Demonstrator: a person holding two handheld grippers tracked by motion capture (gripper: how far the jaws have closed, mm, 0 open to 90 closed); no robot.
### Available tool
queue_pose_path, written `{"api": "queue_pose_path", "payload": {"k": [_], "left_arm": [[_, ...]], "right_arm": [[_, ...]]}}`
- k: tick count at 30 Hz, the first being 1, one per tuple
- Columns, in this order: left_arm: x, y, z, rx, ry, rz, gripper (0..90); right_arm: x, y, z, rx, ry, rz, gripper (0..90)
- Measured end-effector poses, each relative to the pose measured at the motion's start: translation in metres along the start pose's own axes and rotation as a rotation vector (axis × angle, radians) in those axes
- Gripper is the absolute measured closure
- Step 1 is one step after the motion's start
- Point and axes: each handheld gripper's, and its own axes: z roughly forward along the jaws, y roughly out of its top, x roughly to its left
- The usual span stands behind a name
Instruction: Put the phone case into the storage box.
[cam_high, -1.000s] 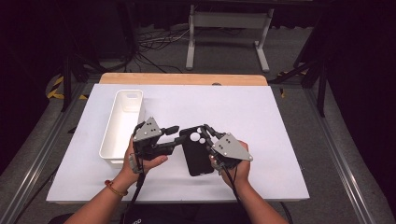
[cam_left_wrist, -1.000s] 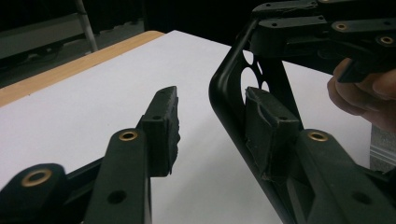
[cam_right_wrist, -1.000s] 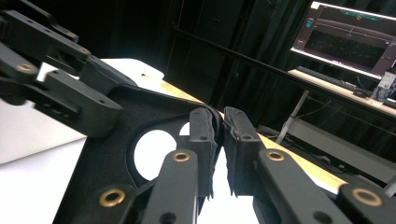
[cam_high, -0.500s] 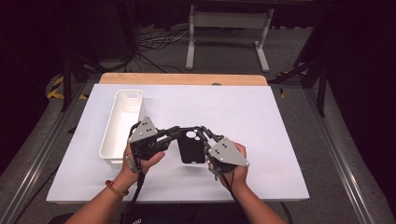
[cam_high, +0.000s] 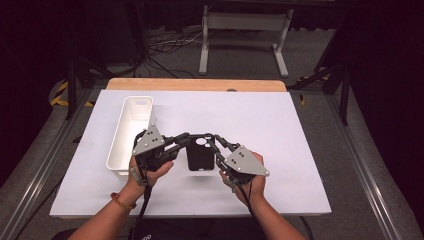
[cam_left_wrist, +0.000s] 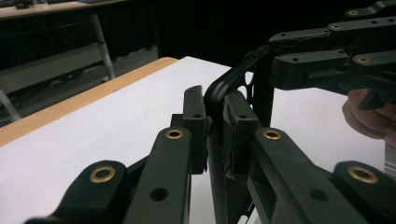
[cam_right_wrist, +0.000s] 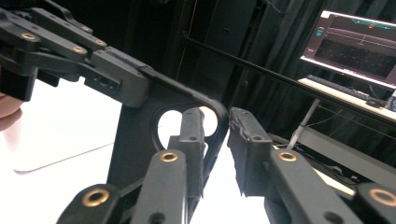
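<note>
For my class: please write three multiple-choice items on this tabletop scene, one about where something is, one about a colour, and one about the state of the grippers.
1. Where is the white bin relative to the phone case?
A. To its left, near the table's left edge
B. To its right
C. Stacked on top of it

2. What colour is the phone case?
A. White
B. Black
C. Orange

3. How is the phone case held?
A. It lies free, both grippers far away
B. The left gripper alone holds it
C. Both the left gripper and the right gripper pinch it, one at each side of its far end

Answers:
1. A, since the high view shows the bin left of the case on the white table.
2. B, as it is dark with a camera cut-out.
3. C, because each gripper view shows the case edge between that gripper's jaws.
</note>
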Motion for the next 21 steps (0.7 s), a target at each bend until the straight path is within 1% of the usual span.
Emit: {"api": "queue_pose_path", "payload": {"k": [3, 5, 11, 13, 15, 19, 21], "left_arm": [[0.002, 0.002, -0.003, -0.004, 0.008, 0.003, 82.0], [0.003, 0.002, -0.005, -0.015, 0.012, 0.002, 82.0], [0.005, 0.005, -0.009, -0.018, 0.016, 0.004, 82.0], [0.005, 0.005, -0.010, -0.022, 0.020, 0.004, 82.1], [0.005, 0.006, -0.011, -0.025, 0.026, 0.010, 82.0], [0.007, 0.006, -0.012, -0.026, 0.025, 0.007, 82.1], [0.008, 0.007, -0.013, -0.025, 0.027, 0.007, 82.0]], "right_arm": [[-0.001, 0.001, 0.000, 0.004, -0.001, 0.008, 67.9], [-0.003, 0.000, -0.001, 0.012, -0.004, 0.013, 66.0], [-0.015, -0.011, -0.007, 0.058, -0.004, 0.072, 59.6], [-0.017, -0.015, -0.009, 0.075, -0.006, 0.056, 56.4], [-0.020, -0.021, -0.012, 0.085, 0.007, 0.046, 53.6], [-0.023, -0.030, -0.018, 0.100, 0.004, 0.041, 50.1], [-0.024, -0.034, -0.021, 0.112, -0.002, 0.026, 48.1]]}}
